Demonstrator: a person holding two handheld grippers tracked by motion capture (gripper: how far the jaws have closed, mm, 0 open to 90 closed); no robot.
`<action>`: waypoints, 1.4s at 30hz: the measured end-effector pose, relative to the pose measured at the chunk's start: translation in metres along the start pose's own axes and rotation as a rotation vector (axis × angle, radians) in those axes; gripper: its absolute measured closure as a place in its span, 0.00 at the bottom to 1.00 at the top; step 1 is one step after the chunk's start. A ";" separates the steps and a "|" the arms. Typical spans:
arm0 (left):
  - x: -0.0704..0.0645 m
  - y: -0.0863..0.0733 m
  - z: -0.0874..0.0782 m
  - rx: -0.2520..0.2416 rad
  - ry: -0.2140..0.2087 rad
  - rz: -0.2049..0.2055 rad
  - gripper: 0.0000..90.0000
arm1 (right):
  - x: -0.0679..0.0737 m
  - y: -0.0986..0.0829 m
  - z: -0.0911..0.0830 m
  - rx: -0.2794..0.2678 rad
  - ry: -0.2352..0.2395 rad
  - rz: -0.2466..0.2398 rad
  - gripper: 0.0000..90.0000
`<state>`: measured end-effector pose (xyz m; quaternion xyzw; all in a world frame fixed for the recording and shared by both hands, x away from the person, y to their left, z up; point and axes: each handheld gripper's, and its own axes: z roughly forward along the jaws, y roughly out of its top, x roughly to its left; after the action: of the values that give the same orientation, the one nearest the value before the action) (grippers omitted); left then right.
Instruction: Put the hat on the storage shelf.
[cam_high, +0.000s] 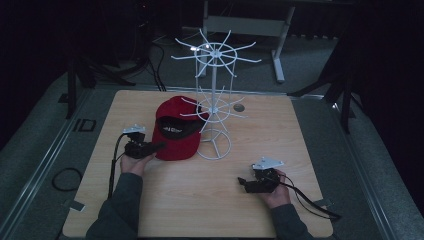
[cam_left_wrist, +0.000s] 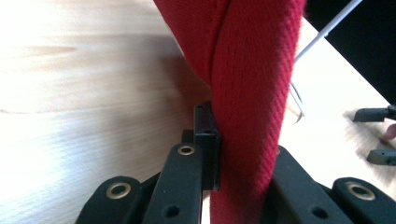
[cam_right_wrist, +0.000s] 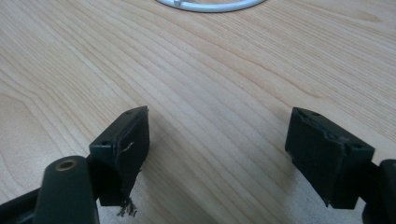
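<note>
left gripper (cam_high: 159, 146) clamped on red cap (cam_high: 175, 129) brim | right gripper (cam_high: 243, 182) spread, idle | advice: lift slowly (1 thin fabric pinch) toward white wire stand (cam_high: 215, 102)

High view: fixed above the person's side, facing forward and down over the whole light wooden table (cam_high: 200, 200). Left gripper view: rides the left gripper (cam_left_wrist: 243, 172), very near the red fabric cap (cam_left_wrist: 252, 93) pinched between its jaws; the right gripper (cam_left_wrist: 376, 135) appears beyond, shared with the high view. Right gripper view: low over the tabletop, looking along spread jaws toward the white wire stand's base ring (cam_right_wrist: 210, 5), also seen from above.
</note>
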<state>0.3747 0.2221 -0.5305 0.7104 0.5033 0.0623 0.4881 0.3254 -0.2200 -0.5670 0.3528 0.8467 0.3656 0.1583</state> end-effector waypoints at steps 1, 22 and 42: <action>0.000 0.001 -0.001 -0.004 0.003 -0.002 0.96 | 0.000 0.000 0.000 0.000 0.000 0.000 0.24; 0.004 0.015 -0.031 -0.144 0.092 -0.008 0.96 | 0.000 0.000 0.000 0.000 0.000 0.000 0.24; -0.005 0.027 -0.051 -0.267 0.159 0.013 0.96 | 0.000 0.000 0.000 0.000 0.000 0.000 0.24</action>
<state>0.3604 0.2503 -0.4816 0.6354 0.5229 0.1877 0.5363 0.3254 -0.2200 -0.5670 0.3528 0.8467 0.3655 0.1580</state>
